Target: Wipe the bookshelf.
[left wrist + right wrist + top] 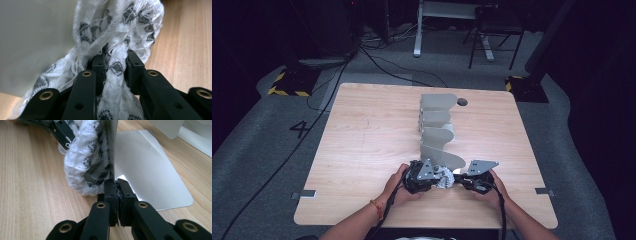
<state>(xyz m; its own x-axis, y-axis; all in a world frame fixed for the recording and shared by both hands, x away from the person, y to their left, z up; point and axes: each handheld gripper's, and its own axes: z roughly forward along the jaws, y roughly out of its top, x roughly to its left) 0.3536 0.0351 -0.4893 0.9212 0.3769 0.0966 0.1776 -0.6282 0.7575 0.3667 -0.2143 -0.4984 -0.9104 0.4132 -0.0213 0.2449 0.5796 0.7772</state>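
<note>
Near the table's (362, 150) front edge, at the near end of the grey metal divider rack (437, 125), a white knitted cloth with dark diamond marks (445, 178) stretches left to right between the tools. The left gripper (115, 58) pinches its bunched end. The right gripper (116, 185) is closed tight on its other end beside a divider plate (147, 170).

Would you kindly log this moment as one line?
left gripper: shut on white cloth | right gripper: shut on cloth | site: table, beside metal rack
</note>
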